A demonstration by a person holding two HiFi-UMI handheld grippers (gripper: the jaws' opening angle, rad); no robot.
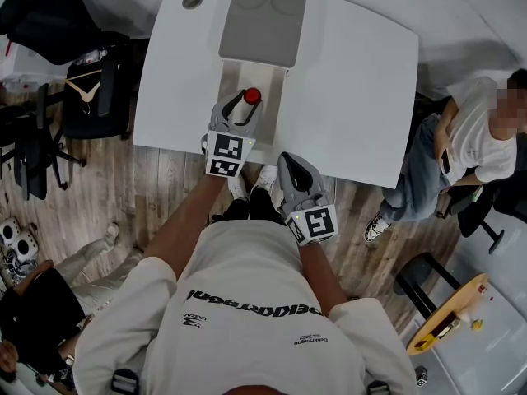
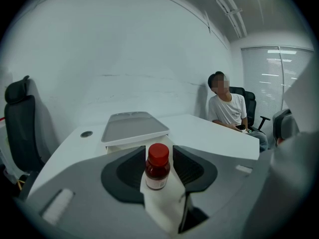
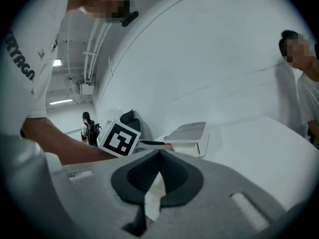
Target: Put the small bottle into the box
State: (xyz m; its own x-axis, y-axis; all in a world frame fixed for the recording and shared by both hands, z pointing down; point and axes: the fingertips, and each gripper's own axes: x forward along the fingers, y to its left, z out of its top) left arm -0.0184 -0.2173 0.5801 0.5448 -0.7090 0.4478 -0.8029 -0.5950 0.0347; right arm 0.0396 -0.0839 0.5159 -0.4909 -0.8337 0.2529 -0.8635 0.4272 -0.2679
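Note:
A small dark bottle with a red cap (image 1: 250, 99) (image 2: 157, 167) stands upright on the white table (image 1: 354, 81), just in front of the box. The box (image 1: 262, 25) (image 2: 134, 128) (image 3: 192, 135) is white with a flat grey lid on top. My left gripper (image 1: 238, 110) (image 2: 158, 176) reaches over the table's near edge, its jaws wide on either side of the bottle; I see no pad pressing on it. My right gripper (image 1: 291, 165) (image 3: 159, 159) hangs off the table's near edge, jaws together with nothing in them.
A person (image 1: 482, 130) sits at the table's right side. Dark office chairs (image 1: 82, 97) stand to its left. A round grommet (image 1: 192, 1) marks the far left corner. A wooden stool (image 1: 451, 313) stands at lower right.

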